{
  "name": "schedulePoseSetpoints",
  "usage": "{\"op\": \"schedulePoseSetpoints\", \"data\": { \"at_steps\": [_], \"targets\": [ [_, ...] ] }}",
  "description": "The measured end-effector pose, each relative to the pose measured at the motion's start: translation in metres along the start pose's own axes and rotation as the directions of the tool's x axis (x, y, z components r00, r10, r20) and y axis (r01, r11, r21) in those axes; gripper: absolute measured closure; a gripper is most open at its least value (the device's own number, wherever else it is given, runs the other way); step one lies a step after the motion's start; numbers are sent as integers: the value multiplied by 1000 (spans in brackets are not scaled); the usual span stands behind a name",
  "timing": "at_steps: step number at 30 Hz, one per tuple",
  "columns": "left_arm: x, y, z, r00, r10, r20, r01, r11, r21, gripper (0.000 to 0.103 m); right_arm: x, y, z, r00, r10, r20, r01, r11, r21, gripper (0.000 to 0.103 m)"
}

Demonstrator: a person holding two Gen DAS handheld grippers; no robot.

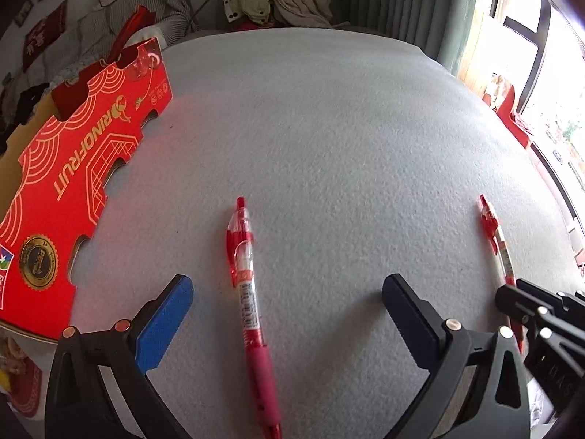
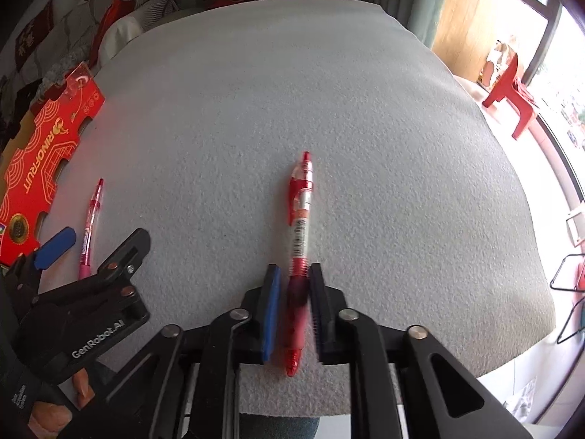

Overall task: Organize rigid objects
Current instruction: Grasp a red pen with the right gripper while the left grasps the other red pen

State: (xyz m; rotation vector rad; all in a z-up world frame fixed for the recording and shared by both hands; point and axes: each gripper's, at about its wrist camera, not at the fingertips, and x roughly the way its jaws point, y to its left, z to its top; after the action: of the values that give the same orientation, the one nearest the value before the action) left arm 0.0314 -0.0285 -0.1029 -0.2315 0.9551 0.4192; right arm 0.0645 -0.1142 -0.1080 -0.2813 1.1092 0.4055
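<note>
Pens lie apart on the pale grey felt tabletop (image 1: 329, 128). Left gripper (image 1: 287, 314) stands spread wide around the pink-gripped red plastic pen (image 1: 252, 303), not touching it. Right gripper (image 2: 294, 307) is narrowed about the dark-gripped red plastic pen (image 2: 299, 226); contact unclear. Red printed cardboard box (image 1: 73, 183) sits far left.

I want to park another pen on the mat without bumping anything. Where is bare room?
The far half of the grey mat is bare, from the pens' tips to its back edge, with the red box at its left. It is crowded near the front: the left gripper straddles one pen, the right gripper the other pen.
</note>
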Motion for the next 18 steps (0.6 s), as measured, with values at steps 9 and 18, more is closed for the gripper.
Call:
{"op": "schedulePoseSetpoints", "data": {
  "at_steps": [9, 18],
  "targets": [
    [5, 1, 7, 1000, 6, 11, -5, 1000, -10, 1, 7, 18, 2, 1000, 29, -7, -30, 996, -85, 48],
    [-9, -24, 15, 985, -159, -66, 170, 955, 245, 81, -2, 4, -7, 1000, 8, 25, -8, 1000, 25, 91]
  ]
}}
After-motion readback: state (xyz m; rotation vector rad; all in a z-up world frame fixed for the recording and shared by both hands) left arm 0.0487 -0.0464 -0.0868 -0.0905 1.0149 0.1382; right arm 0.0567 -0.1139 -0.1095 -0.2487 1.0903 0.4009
